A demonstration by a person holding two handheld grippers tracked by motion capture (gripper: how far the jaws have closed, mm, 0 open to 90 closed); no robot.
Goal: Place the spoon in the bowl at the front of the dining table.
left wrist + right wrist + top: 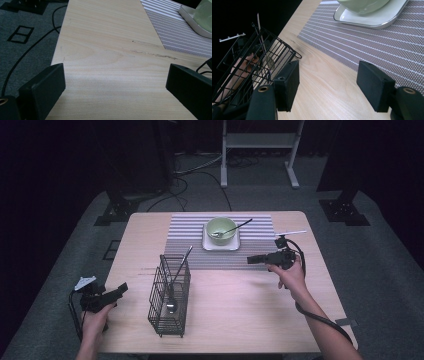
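Black wire basket [169,297] stands upright on the worktop [240,310], near its front-left part, just in front of the striped placemat [260,235]; a metal spoon [176,279] sits inside, bowl end down, handle leaning up and out past the rim toward the mat. Pale green bowl [221,228] rests on a white square plate [220,245] at the centre of the mat, upright. A second spoon [231,229] lies in the bowl, handle resting on the rim and pointing right and away.
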